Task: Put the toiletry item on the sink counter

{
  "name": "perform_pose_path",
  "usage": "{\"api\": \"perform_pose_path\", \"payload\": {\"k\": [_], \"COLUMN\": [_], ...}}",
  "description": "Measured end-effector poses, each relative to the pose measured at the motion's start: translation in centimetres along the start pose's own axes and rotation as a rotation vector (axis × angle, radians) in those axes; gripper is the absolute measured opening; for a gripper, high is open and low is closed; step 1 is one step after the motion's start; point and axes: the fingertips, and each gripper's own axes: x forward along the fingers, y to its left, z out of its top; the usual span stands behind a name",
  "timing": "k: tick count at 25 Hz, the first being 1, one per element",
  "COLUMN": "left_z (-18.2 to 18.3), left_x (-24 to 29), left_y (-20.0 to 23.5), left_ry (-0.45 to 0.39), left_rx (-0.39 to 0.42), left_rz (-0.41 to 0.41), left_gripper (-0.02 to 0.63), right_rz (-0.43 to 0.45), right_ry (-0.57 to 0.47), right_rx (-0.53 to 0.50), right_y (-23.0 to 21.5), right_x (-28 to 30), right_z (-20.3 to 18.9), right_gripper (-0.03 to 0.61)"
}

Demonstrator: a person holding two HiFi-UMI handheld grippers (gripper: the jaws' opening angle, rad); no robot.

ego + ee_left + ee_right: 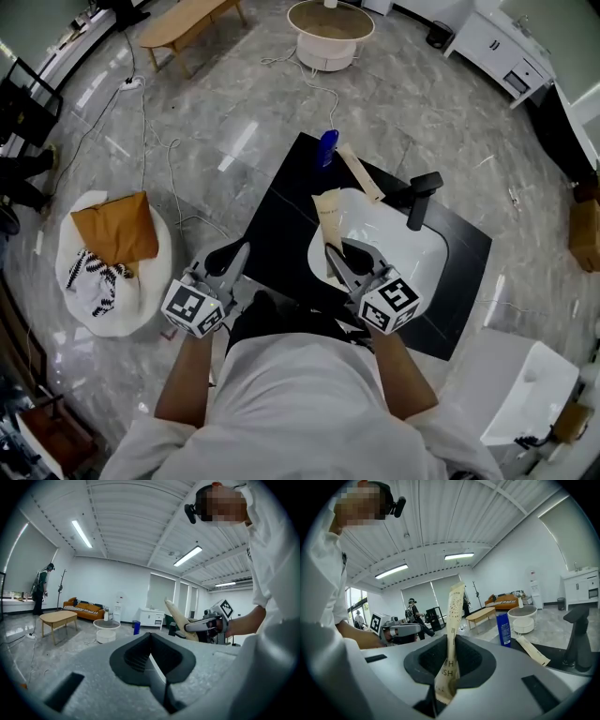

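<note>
My right gripper (336,257) is shut on a cream toothbrush packet (329,217), which stands up between the jaws (453,620) over the left rim of the white sink basin (403,246). The basin is set in a black counter (281,220) with a black faucet (421,196). At the counter's far edge stand a blue bottle (327,147) and a second long cream packet (361,173). My left gripper (240,255) hovers at the counter's near left edge, its jaws together with nothing between them (151,656).
A white cushion with a brown paper bag (111,232) lies on the floor to the left. Cables trail over the grey floor. A round white table (330,33), a wooden bench (183,23) and a white cabinet (502,47) stand farther off. A loose white basin (530,394) sits at the lower right.
</note>
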Motion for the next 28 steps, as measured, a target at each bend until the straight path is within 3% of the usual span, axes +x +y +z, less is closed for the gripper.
{"api": "perform_pose_path", "payload": {"k": [10,21,28], "left_z": [-2.2,-5.5,-7.1], "left_x": [4.4,7.6,9.6], "left_y": [5.9,10.0,11.8], "left_ry": [0.082,0.157,0.181], "left_rx": [-0.001,-0.033,-0.058], "left_rz": [-0.162,-0.322,-0.374], "left_gripper": [0.015,0.015,0.015], "right_rz": [-0.159,-0.273,-0.332], "right_ry": [0.052,0.119,0.177], "right_rx": [0.099,0.251,0.332], "right_y": [-3.2,-5.3,-6.9], "right_x": [4.9,11.4,13.6], "right_z": [-1.3,-4.8,-8.0], "right_gripper": [0.049,0.049,0.049]}}
